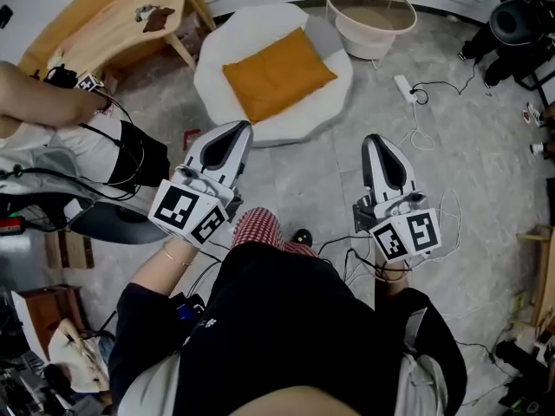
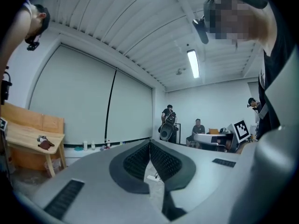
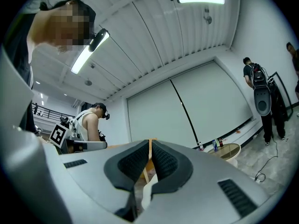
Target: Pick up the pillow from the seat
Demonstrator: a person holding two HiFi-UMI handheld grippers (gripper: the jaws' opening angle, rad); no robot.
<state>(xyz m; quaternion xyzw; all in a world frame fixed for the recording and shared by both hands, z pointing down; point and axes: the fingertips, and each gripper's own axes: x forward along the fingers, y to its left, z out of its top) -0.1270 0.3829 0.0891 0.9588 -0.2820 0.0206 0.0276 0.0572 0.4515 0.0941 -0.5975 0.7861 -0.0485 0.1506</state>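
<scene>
I hold both grippers out level in front of me, above a grey marbled floor (image 1: 486, 154). The left gripper (image 1: 240, 131) has its two fingers pressed together with nothing between them. In its own view the dark ribbed pads (image 2: 138, 160) meet at the tip. The right gripper (image 1: 375, 139) is the same, with its fingers closed to a narrow slit and holding nothing. A thin orange-brown sliver shows through that slit in its own view. I cannot tell whether it is pillow or wood.

The pillow (image 1: 279, 74) is mustard orange and roughly square. It lies flat and turned slightly askew on the middle of a low, round white seat (image 1: 227, 37). The seat sits on the floor beyond both grippers, a little left of centre. Neither gripper touches the pillow or the seat, and the left one is nearer to the seat's near edge.

Far right of the seat stands a pale round table (image 1: 373, 33). A white power strip (image 1: 405, 87) lies on the floor near the table. Far left stands a wooden bench (image 1: 113, 20).
</scene>
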